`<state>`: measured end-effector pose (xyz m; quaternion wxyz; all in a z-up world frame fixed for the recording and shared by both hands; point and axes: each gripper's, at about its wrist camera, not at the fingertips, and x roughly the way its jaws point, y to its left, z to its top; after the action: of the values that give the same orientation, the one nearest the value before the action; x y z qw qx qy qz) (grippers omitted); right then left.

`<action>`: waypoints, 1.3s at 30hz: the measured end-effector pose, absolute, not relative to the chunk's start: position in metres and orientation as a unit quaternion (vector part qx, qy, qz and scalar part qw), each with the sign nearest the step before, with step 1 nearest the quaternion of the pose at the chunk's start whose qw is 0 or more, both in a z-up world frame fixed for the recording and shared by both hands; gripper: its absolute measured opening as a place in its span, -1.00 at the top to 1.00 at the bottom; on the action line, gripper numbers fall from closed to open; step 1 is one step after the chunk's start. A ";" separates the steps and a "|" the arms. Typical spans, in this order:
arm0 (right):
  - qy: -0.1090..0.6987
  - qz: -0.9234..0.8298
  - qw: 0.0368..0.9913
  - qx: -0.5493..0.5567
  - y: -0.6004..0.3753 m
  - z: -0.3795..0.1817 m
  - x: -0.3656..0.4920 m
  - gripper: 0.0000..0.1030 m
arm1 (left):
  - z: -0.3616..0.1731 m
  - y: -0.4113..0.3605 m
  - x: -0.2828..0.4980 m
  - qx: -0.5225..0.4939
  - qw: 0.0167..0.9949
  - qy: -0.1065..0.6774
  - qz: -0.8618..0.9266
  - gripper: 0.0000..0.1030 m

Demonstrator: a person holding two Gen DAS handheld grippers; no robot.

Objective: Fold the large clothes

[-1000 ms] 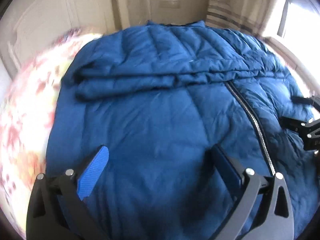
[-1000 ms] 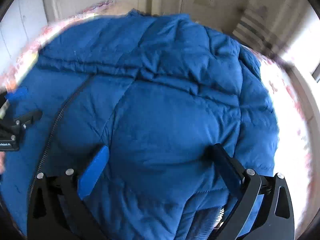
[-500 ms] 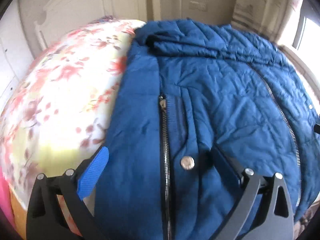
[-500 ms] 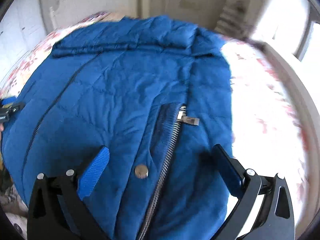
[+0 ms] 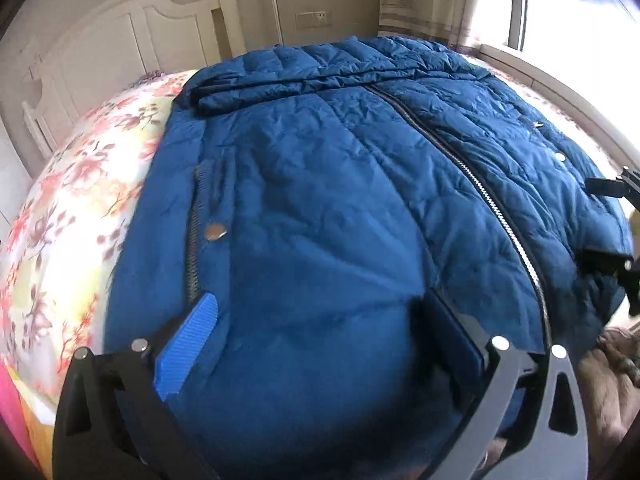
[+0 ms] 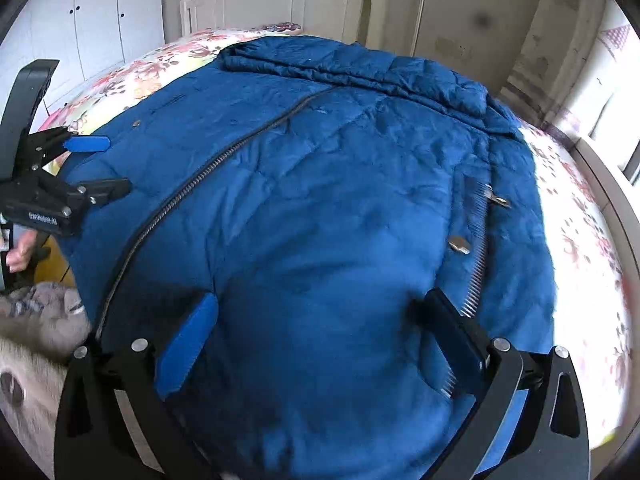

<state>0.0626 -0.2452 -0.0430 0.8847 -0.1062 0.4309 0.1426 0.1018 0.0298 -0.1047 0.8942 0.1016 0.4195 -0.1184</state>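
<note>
While both grippers gape, the blue jacket [image 5: 320, 200] lies beneath them.

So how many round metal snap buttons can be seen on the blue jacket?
2. One snap beside the pocket zipper on the jacket's left part, one snap beside the right pocket zipper. Folds may hide others.

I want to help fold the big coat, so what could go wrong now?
1. The puffy blue quilted jacket hangs over the near edge of the flower-patterned bedsheet; a pull toward you might slide it off.
2. The metal pocket zipper lies close to the right gripper, so a finger could snag its teeth.
3. Both grippers, left gripper too, are open; the thick padding may slip out when they pinch it.
</note>
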 end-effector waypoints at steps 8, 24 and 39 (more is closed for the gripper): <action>0.425 0.126 0.895 0.047 -0.352 -0.045 -0.006 -0.91 | -0.095 0.128 0.060 -0.055 0.910 0.401 -0.092 -0.96; 0.403 0.219 0.861 0.221 -0.392 -0.098 -0.026 -0.27 | -0.151 0.183 0.038 -0.268 0.854 0.403 -0.191 -0.67; 0.386 0.253 0.845 0.271 -0.402 -0.119 -0.017 -0.02 | -0.154 0.189 0.035 -0.305 0.852 0.374 -0.204 -0.21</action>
<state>-0.0171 -0.4021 -0.1188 0.8448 0.2713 0.3855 0.2530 0.0347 0.1894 -0.1537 0.8518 -0.3051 0.3741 -0.2036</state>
